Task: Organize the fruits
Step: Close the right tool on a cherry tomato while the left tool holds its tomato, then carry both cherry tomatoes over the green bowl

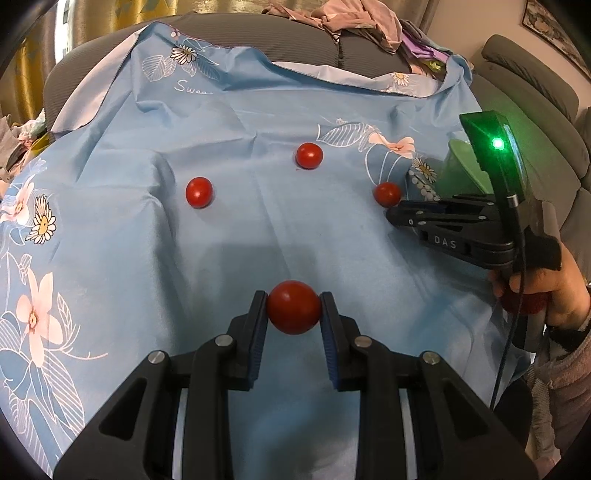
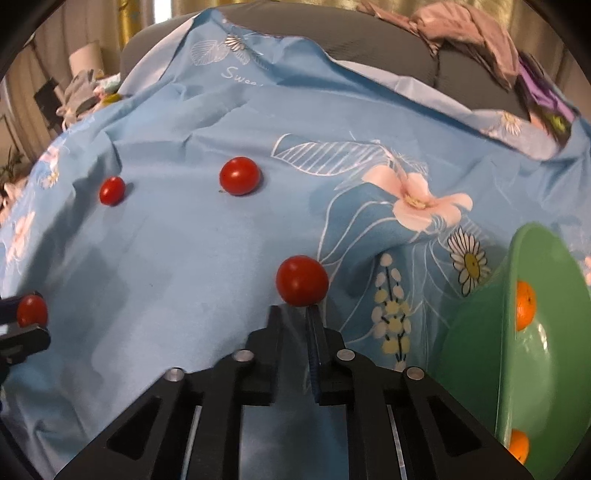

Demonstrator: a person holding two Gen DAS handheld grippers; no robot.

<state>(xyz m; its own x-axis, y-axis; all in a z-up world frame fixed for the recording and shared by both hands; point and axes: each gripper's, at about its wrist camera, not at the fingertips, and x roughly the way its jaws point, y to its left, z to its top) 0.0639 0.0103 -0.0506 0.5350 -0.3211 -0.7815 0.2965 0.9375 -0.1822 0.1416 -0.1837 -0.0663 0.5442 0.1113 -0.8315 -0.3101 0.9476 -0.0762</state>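
My left gripper [image 1: 293, 301] is shut on a red cherry tomato [image 1: 294, 312], just above the blue floral cloth [image 1: 147, 240]; that tomato also shows in the right wrist view [image 2: 32, 311]. Three more tomatoes lie on the cloth: left [image 1: 199, 192], far middle [image 1: 309, 155], and right [image 1: 386, 194]. My right gripper [image 2: 294, 314] is narrowly open and empty, its tips just short of the right tomato [image 2: 302, 280]. It also shows in the left wrist view [image 1: 393, 216]. A green bowl [image 2: 480, 350] at the right holds two oranges [image 2: 524, 304].
The cloth covers a grey sofa [image 1: 303, 44]. Crumpled clothes [image 1: 354, 18] lie on the sofa back. The two other tomatoes show in the right wrist view, far left [image 2: 112, 190] and middle [image 2: 239, 175].
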